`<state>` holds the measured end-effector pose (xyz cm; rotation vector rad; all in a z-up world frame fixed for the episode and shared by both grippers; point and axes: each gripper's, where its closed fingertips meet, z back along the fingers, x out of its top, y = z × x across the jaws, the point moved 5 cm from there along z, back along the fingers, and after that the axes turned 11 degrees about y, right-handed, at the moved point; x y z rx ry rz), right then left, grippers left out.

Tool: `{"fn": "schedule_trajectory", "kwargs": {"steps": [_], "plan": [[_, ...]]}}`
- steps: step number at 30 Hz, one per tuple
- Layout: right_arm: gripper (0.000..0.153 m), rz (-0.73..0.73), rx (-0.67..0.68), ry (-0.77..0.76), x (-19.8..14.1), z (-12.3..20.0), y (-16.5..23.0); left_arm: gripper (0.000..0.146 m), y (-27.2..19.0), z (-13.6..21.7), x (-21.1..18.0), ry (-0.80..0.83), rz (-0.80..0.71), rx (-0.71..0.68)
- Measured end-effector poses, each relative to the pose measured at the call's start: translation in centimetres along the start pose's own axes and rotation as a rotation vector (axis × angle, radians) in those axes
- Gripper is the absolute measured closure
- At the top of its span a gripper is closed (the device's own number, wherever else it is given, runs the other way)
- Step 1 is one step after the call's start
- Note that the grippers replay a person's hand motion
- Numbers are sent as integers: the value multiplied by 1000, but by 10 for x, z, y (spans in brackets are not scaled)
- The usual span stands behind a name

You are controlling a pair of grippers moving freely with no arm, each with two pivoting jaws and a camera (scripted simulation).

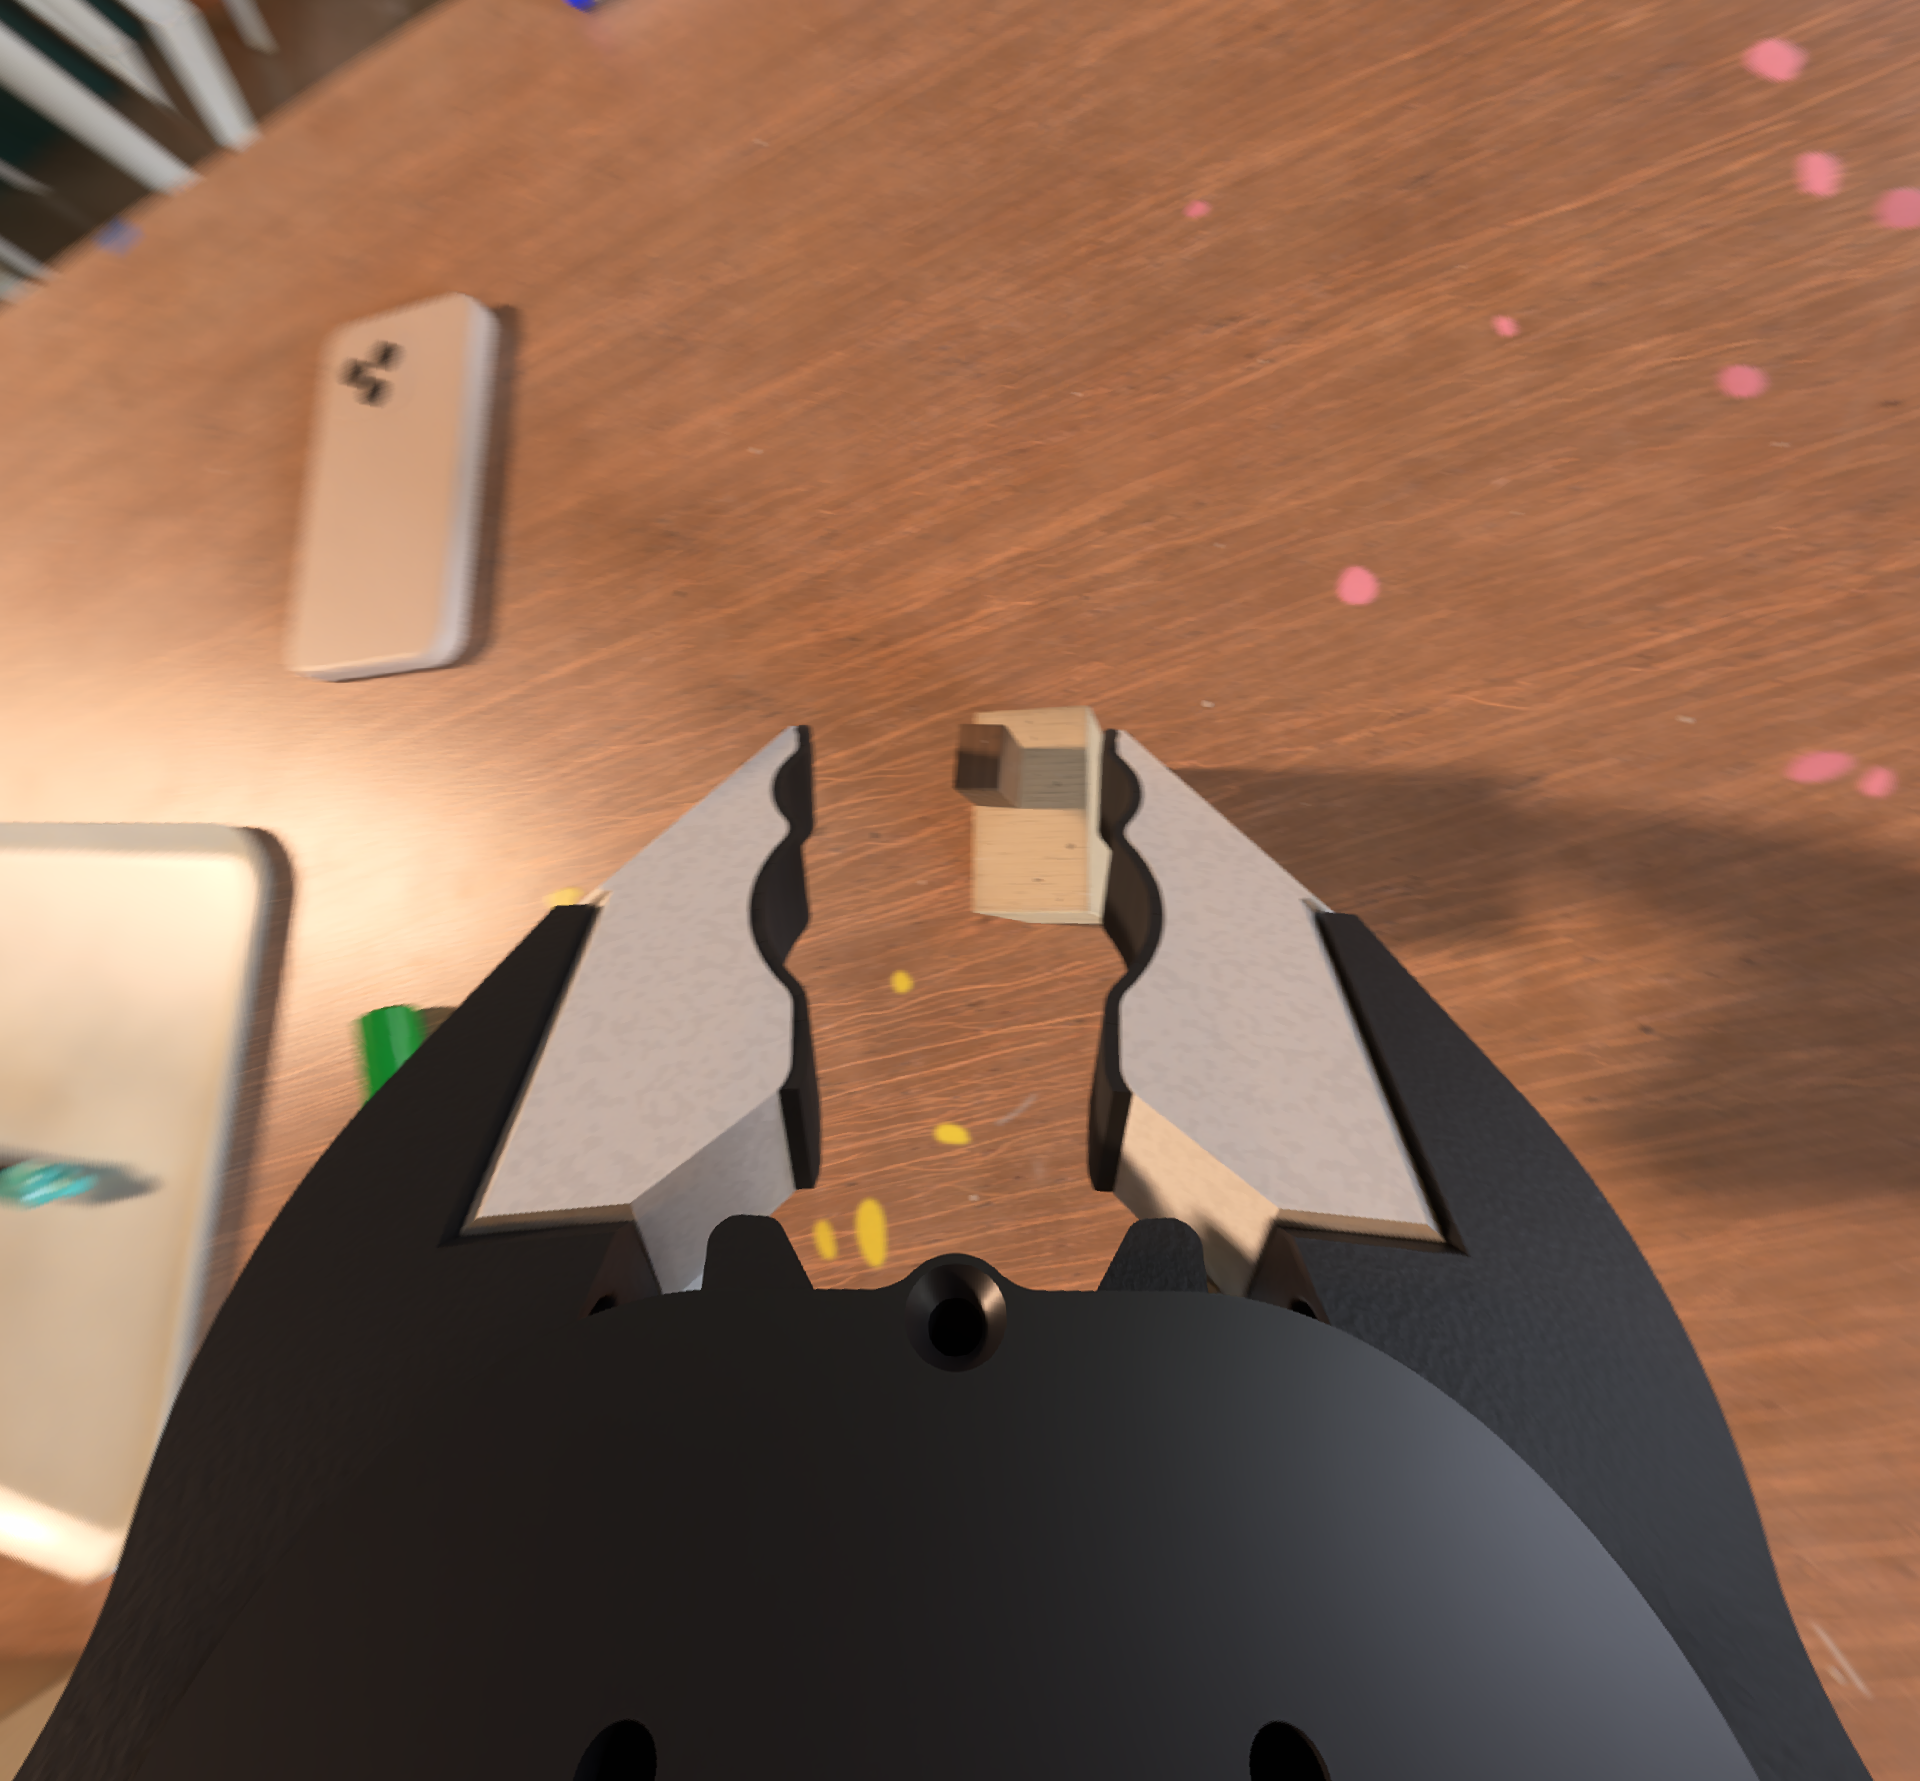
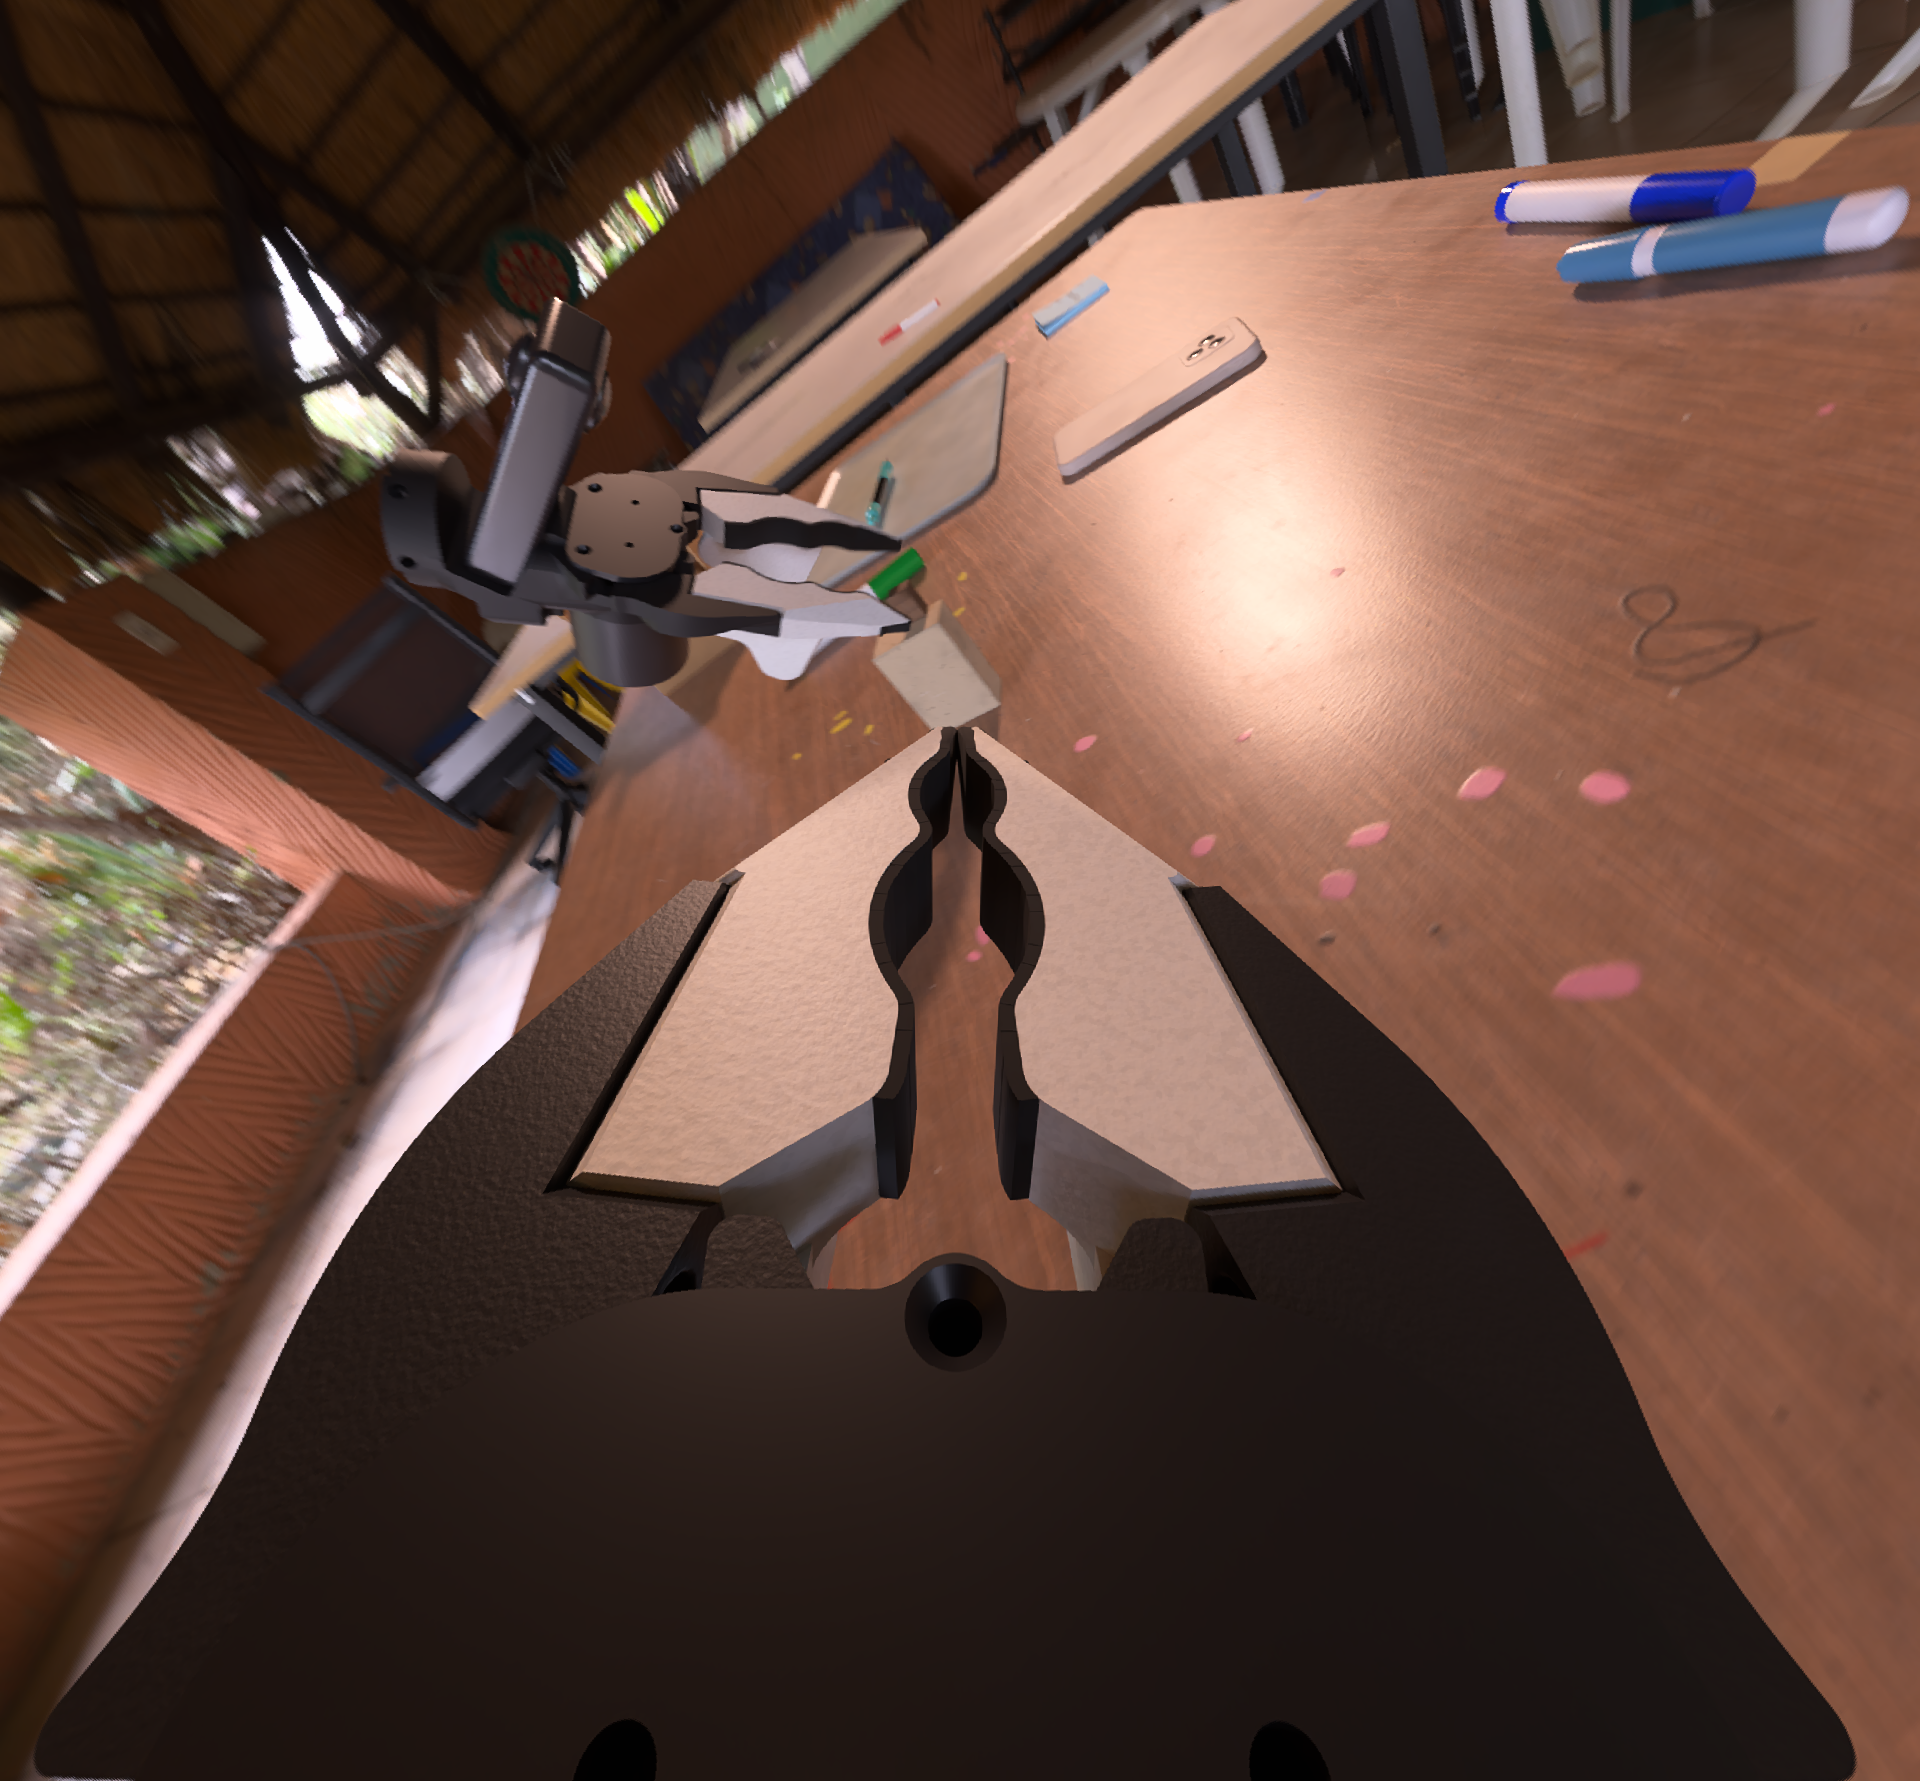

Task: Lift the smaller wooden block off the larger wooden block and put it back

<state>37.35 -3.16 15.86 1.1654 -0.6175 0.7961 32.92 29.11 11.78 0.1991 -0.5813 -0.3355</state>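
The big brown desk (image 1: 1247, 329) fills both views; a flat pale tablet (image 1: 114, 1108) lies by its left edge, a tan phone (image 1: 400, 484) lies face down further in, and two blue-and-white markers (image 2: 1704, 219) lie side by side near the far edge. The left gripper (image 1: 956, 744) hangs over the middle of the desk with its fingers spread wide and nothing between them; the right gripper (image 2: 954, 744) has its tips pressed together on nothing. The larger wooden block (image 1: 1039, 858) sits mid-desk, just beside the left gripper's right finger; the smaller wooden block (image 1: 1049, 765) rests on top of it.
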Motion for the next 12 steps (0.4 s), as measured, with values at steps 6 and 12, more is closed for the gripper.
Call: {"fn": "schedule_trajectory", "kwargs": {"steps": [6, 12], "plan": [[153, -113, 120, -126, -45, 27, 19, 58, -1, 46, 23, -118, -44, 303], [153, -155, 190, -249, -69, 42, 36, 57, -54, 109, 51, -489, -91, 165]]}}
